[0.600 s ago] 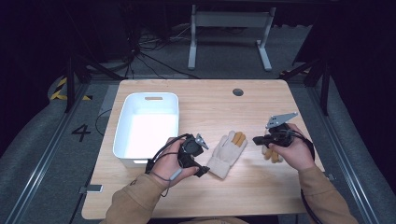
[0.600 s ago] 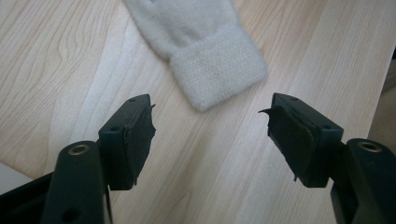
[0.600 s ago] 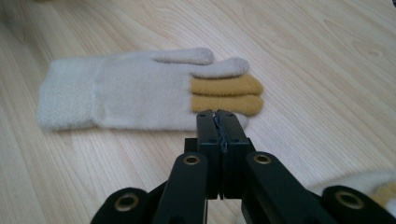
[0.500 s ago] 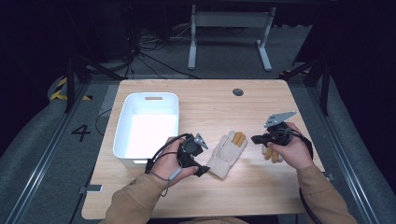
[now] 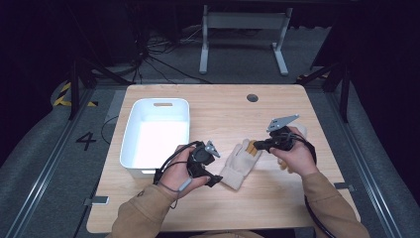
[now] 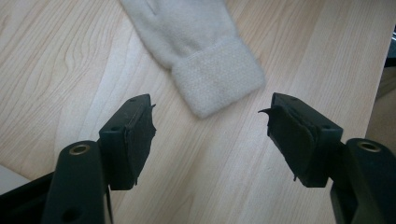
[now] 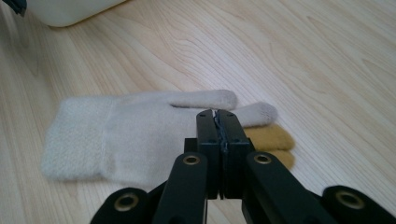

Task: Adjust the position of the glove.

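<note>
Cream knit glove (image 5: pixel 241 162), mustard-tipped fingers: lay flat on the wooden table (image 5: pixel 223 111), right of the white plastic bin (image 5: pixel 156 134). Left gripper (image 6: pixel 212 135): jaws spread wide, empty, just short of the glove's ribbed cuff (image 6: pixel 217 81). Right gripper (image 7: pixel 218 120): jaws pressed together, nothing visibly pinched, poised over the glove's finger end.

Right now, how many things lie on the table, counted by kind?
Gloves: 2, a cream glove and another glove mostly hidden behind the right hand
White bins: 1, white bin
Total: 3
</note>
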Tool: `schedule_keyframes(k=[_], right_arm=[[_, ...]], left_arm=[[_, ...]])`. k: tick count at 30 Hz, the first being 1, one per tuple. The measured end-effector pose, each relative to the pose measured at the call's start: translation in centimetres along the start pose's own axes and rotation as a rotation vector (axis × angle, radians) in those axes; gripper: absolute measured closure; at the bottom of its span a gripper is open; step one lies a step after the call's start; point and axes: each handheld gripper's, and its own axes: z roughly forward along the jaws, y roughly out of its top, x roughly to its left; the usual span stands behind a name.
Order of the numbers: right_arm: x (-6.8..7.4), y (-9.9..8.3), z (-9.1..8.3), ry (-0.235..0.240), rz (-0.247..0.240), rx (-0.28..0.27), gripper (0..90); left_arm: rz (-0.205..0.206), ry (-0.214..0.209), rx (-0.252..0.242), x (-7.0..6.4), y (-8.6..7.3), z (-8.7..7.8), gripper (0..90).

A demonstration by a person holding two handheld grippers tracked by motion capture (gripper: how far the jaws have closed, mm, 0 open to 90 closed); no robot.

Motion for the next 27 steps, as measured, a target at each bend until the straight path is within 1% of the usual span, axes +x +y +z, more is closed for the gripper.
schedule_keyframes(k=[2, 3, 4, 5, 8, 10, 11, 15, 16, 17, 21, 23, 25, 27], right_arm=[[0.1, 0.1, 0.3, 0.004, -0.004, 0.002, 90.0], [0.4, 0.3, 0.9, 0.009, -0.009, 0.005, 90.0], [0.4, 0.3, 0.9, 0.009, -0.009, 0.005, 90.0], [0.6, 0.3, 1.5, 0.012, -0.018, 0.014, 90.0], [0.8, 0.4, 2.1, 0.018, -0.025, 0.023, 90.0], [0.7, 0.3, 2.7, 0.009, -0.030, 0.034, 89.9], [0.7, 0.3, 2.7, 0.009, -0.030, 0.034, 89.9], [0.3, 0.3, 3.7, 0.001, -0.041, 0.035, 89.7], [0.3, 0.3, 3.7, 0.001, -0.041, 0.035, 89.7], [0.2, 0.3, 4.1, 0.001, -0.031, 0.028, 89.8], [0.0, 0.5, 4.7, 0.007, -0.028, 0.026, 90.0], [-0.1, 0.6, 5.1, 0.011, -0.024, 0.022, 90.0], [-0.1, 0.7, 5.3, 0.012, -0.026, 0.022, 89.9], [-0.3, 0.7, 5.9, 0.009, -0.032, 0.029, 89.6]], left_arm=[[0.002, 0.001, -0.001, 0.0, 0.0, 0.0, 32.4], [0.001, -0.001, -0.005, 0.0, 0.0, 0.1, 32.4], [0.001, -0.001, -0.005, 0.0, 0.0, 0.1, 32.4], [0.000, -0.003, 0.002, 0.0, 0.0, 0.3, 32.3], [0.004, -0.002, 0.000, -0.2, 0.0, 0.3, 32.0], [0.002, -0.002, -0.003, -0.4, -0.1, 0.4, 31.8], [0.002, -0.002, -0.003, -0.4, -0.1, 0.4, 31.8], [-0.009, 0.004, 0.001, -0.5, -0.6, 0.4, 31.4], [-0.009, 0.004, 0.001, -0.5, -0.6, 0.4, 31.4], [-0.010, 0.004, 0.001, -0.5, -0.6, 0.4, 31.3], [-0.028, 0.010, 0.004, -0.5, -1.1, 0.4, 31.1], [-0.028, 0.012, 0.006, -0.5, -1.3, 0.4, 30.9], [-0.035, 0.015, 0.005, -0.5, -1.4, 0.4, 30.8], [-0.046, 0.023, 0.006, -0.4, -1.6, 0.2, 30.8]])
